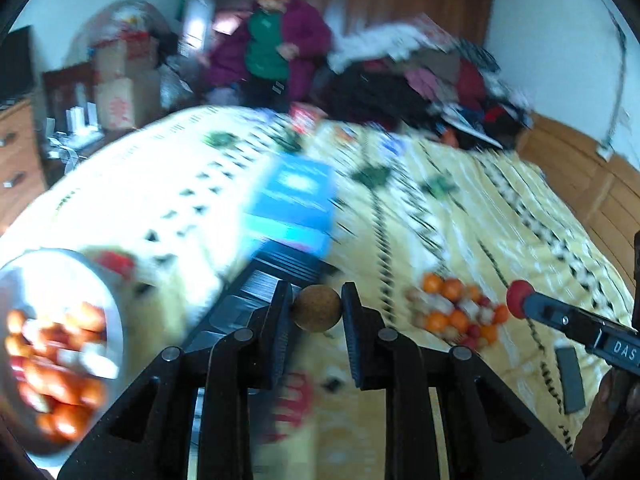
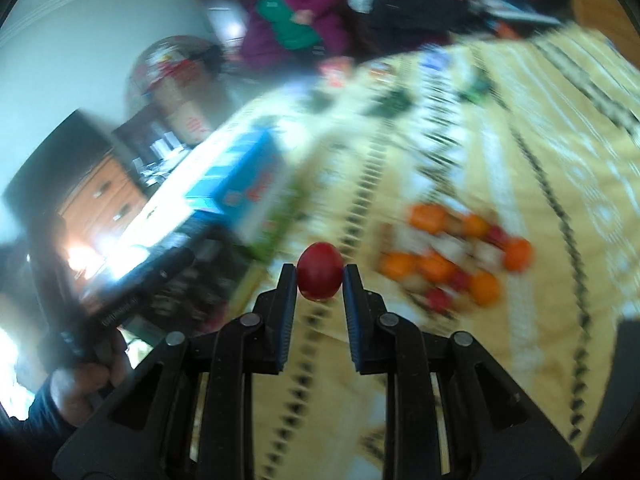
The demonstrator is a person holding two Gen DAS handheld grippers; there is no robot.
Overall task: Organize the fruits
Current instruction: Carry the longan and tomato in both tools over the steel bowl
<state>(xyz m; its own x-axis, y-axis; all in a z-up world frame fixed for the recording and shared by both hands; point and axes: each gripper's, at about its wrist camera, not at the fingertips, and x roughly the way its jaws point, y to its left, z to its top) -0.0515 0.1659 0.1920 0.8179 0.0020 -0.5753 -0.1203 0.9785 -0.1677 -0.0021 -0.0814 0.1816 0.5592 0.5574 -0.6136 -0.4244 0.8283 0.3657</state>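
My left gripper (image 1: 317, 309) is shut on a small round brown fruit (image 1: 317, 309) and holds it above the yellow patterned bedspread (image 1: 460, 208). My right gripper (image 2: 320, 277) is shut on a small red fruit (image 2: 320, 271); it also shows in the left wrist view with the red fruit (image 1: 519, 299) at its tip. A pile of orange, red and pale fruits (image 1: 456, 312) lies on the bedspread to the right, and shows in the right wrist view (image 2: 452, 260). A metal bowl (image 1: 116, 320) holding several orange and red fruits is at the lower left.
A blue box (image 1: 294, 204) lies on the bed on top of a black case (image 1: 256, 300). A person in a purple coat and orange hat (image 1: 272, 40) sits beyond the bed. Clothes (image 1: 420, 76) are piled at the far right. A dark flat object (image 1: 570, 378) lies near the right gripper.
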